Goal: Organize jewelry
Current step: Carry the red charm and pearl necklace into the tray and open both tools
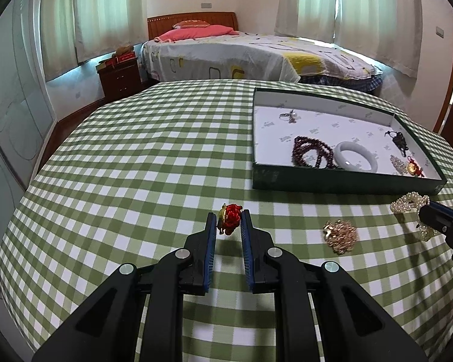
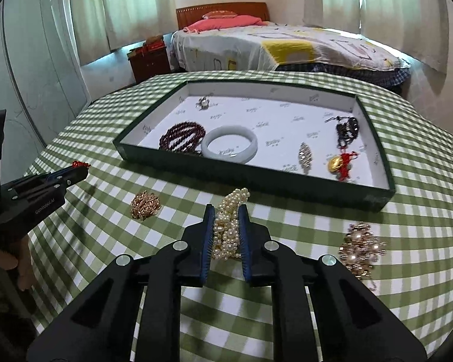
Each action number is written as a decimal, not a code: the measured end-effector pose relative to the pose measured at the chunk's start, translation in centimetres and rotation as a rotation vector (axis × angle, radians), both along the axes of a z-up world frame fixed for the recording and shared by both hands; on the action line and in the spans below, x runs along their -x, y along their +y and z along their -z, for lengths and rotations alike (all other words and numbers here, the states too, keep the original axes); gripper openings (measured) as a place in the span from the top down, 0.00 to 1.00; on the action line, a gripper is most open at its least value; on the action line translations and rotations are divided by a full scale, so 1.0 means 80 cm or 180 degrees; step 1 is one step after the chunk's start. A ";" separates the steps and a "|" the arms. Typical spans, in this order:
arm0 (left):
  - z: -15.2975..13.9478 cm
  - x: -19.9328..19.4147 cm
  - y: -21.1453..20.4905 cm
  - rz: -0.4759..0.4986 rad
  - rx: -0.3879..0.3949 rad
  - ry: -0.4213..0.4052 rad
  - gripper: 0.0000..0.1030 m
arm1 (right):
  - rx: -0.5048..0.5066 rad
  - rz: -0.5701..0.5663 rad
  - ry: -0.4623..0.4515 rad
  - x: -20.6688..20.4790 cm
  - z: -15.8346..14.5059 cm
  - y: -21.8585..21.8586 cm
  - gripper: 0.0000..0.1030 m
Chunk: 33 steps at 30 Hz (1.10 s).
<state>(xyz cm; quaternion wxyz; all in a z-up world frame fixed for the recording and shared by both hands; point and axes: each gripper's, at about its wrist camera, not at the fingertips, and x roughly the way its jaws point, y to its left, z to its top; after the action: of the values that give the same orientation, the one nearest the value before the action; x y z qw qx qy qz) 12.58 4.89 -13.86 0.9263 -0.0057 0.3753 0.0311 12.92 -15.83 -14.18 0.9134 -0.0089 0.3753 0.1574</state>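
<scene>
My left gripper (image 1: 229, 215) is shut on a red knotted charm (image 1: 232, 221) with a gold piece, lifted slightly over the green checked tablecloth. My right gripper (image 2: 226, 211) is shut on a bunched pearl strand (image 2: 226, 236), whose end sticks out past the fingertips. The dark green tray (image 2: 256, 181) with a white lining lies beyond, holding a white bangle (image 2: 229, 144), dark red beads (image 2: 181, 137), a ring, a black piece, a silver brooch and a gold and red charm. In the left wrist view the tray (image 1: 341, 181) is at the right and the pearls (image 1: 407, 204) at the far right.
A gold chain pile (image 2: 145, 205) lies on the cloth between the grippers, shown in the left wrist view as the gold chain pile (image 1: 341, 236). A pearl and gold brooch (image 2: 361, 247) lies to the right. A bed and a nightstand stand beyond the table.
</scene>
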 end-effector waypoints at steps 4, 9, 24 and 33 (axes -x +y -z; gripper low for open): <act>-0.009 -0.001 -0.007 0.0055 0.0019 -0.0052 0.83 | -0.0030 0.0057 -0.0064 0.004 -0.010 -0.010 0.85; -0.020 -0.003 -0.017 0.0126 0.0070 -0.0110 0.83 | -0.0088 0.0129 -0.0171 0.007 -0.027 -0.022 0.85; -0.068 -0.048 -0.064 0.0449 0.0269 -0.0387 0.83 | -0.0152 0.0240 -0.0615 -0.038 -0.087 -0.045 0.85; -0.100 -0.124 -0.099 0.0589 0.0283 -0.0608 0.83 | -0.0149 0.0297 -0.0831 -0.110 -0.108 -0.057 0.85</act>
<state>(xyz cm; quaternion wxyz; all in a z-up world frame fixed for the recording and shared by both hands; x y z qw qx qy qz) 22.54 -3.04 -5.89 0.9556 -0.0151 0.2853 -0.0718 21.75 -20.35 -5.55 0.9608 0.0095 0.2494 0.1210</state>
